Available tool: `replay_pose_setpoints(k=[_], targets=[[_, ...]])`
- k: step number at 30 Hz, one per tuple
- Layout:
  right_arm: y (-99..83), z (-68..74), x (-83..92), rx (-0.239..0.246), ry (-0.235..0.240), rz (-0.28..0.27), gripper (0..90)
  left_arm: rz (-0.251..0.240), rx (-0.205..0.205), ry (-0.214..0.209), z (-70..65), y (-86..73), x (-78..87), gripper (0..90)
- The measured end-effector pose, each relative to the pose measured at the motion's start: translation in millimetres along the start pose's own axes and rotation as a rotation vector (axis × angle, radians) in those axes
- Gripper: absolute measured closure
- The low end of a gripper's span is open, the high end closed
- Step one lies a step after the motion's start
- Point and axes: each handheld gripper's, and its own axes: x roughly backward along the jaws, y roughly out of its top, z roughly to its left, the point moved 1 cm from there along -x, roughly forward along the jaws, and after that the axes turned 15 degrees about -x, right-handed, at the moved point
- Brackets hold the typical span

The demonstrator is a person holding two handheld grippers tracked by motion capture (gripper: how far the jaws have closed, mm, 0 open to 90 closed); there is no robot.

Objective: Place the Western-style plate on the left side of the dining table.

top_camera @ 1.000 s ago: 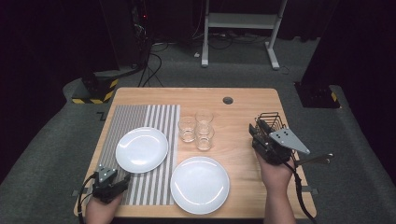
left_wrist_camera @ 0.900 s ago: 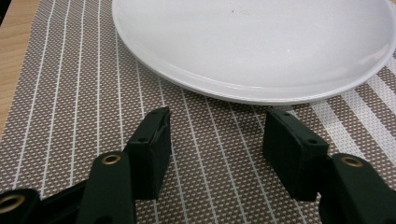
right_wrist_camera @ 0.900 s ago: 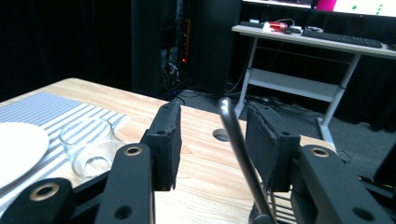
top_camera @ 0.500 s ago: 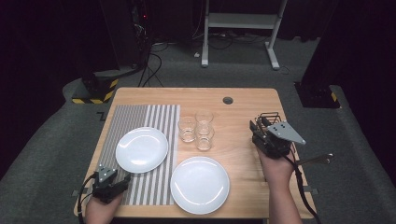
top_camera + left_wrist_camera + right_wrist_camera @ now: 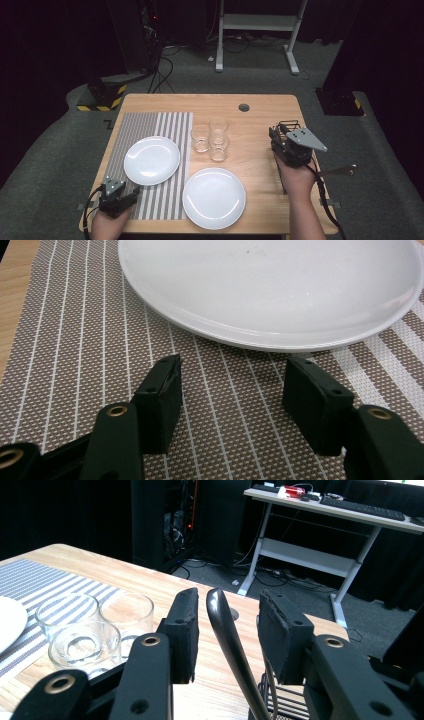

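Note:
My right gripper (image 5: 227, 615) hovers over a black wire basket (image 5: 290, 124) at the table's right side. A shiny metal utensil handle (image 5: 225, 635) rises from the basket (image 5: 280, 700) between the jaws. The jaws have just been closing, but a gap remains on each side of the handle, so the gripper (image 5: 281, 139) is open. My left gripper (image 5: 232, 375) stands open and empty over the striped placemat (image 5: 75, 340), just short of a white plate's (image 5: 275, 285) rim. From above, the left gripper (image 5: 131, 194) sits at the near left corner.
A second white plate (image 5: 214, 197) lies near the front middle. Three clear glasses (image 5: 210, 137) stand together at the placemat's (image 5: 150, 125) right edge. A round hole (image 5: 244, 107) sits near the far table edge. Bare wood lies between the glasses and the basket.
My right gripper has shifted slightly toward the far left over the basket. The left gripper has stayed where it was.

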Motion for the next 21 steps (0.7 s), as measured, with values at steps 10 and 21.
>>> replay_pose_setpoints(k=[10, 21], targets=[[-0.1, -1.5, -3.4, 0.0, 0.0, 0.015, 64.0, 0.0, 0.0, 0.001, -0.1, 0.0, 0.0, 41.3], [-1.5, -1.8, -6.8, -0.003, 0.006, 0.038, 67.6, 0.001, -0.001, 0.002, -0.2, 0.1, 0.0, 41.3]])
